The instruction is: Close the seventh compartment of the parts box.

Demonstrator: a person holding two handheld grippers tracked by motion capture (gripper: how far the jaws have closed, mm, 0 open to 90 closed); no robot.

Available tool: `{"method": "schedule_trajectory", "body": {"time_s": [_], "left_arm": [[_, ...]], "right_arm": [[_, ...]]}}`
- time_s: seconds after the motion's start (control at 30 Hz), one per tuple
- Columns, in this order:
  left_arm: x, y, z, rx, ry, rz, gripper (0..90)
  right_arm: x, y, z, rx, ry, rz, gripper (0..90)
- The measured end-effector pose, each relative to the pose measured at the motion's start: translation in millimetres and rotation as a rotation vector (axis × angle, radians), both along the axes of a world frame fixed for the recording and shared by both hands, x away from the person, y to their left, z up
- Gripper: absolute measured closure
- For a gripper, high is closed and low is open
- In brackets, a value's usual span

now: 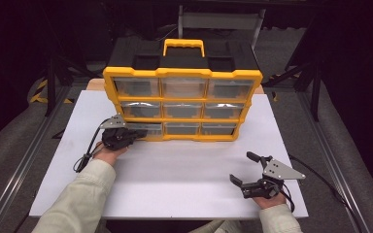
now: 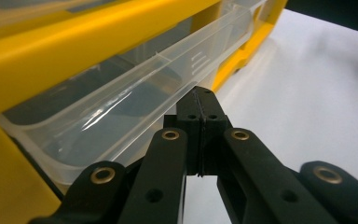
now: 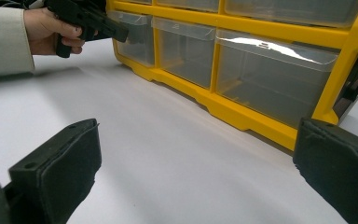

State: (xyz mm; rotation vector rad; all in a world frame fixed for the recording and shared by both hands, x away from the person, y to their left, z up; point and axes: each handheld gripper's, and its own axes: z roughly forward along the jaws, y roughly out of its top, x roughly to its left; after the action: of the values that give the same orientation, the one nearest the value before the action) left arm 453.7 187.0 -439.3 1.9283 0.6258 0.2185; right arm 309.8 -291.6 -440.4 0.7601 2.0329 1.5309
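A yellow plastic organiser cabinet (image 1: 182, 73) with nine clear drawers stands upright at the far middle of the white surface (image 1: 175, 165). The left tongs (image 1: 135, 134) are pressed fully together, empty, tips at the bottom-left clear drawer (image 2: 135, 98). The right tongs (image 1: 245, 170) rest wide open and empty near the surface's front right corner.

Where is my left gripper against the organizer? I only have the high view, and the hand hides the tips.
Observer: The left gripper has its jaws pressed together at the lip of the bottom-left drawer.
Operator: Is that drawer out?
Observer: Slightly; in the right gripper view its front stands proud of the yellow frame.
Operator: And my right gripper?
Observer: The right gripper is wide open above the white table, facing the bottom row.
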Motion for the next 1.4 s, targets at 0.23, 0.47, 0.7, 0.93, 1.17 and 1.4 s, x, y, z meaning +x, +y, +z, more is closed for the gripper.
{"method": "schedule_trajectory", "body": {"time_s": [0.23,0.47,0.7,0.93,1.17,1.4], "left_arm": [[1.2,-6.0,-3.5,0.022,-0.013,0.059,89.5],[1.0,-10.5,-4.2,0.06,-0.047,0.106,89.5],[-1.1,-17.5,-3.3,0.064,-0.061,0.12,89.5],[-1.5,-15.2,-1.5,0.034,-0.042,0.098,89.4],[-8.5,-16.4,5.2,0.026,-0.021,0.073,73.1],[-16.5,-8.2,14.5,0.014,0.016,0.031,45.4]], "right_arm": [[-0.1,0.5,-0.1,-0.004,0.005,0.0,1.7],[-0.1,0.5,-0.1,-0.005,0.006,0.004,1.7],[0.2,1.0,-0.1,-0.002,0.006,0.008,1.7],[0.0,0.7,0.1,-0.005,0.005,0.005,1.7],[0.3,1.5,0.7,-0.004,0.003,0.008,1.7],[1.4,2.3,1.1,-0.005,0.001,0.005,1.7]]}}
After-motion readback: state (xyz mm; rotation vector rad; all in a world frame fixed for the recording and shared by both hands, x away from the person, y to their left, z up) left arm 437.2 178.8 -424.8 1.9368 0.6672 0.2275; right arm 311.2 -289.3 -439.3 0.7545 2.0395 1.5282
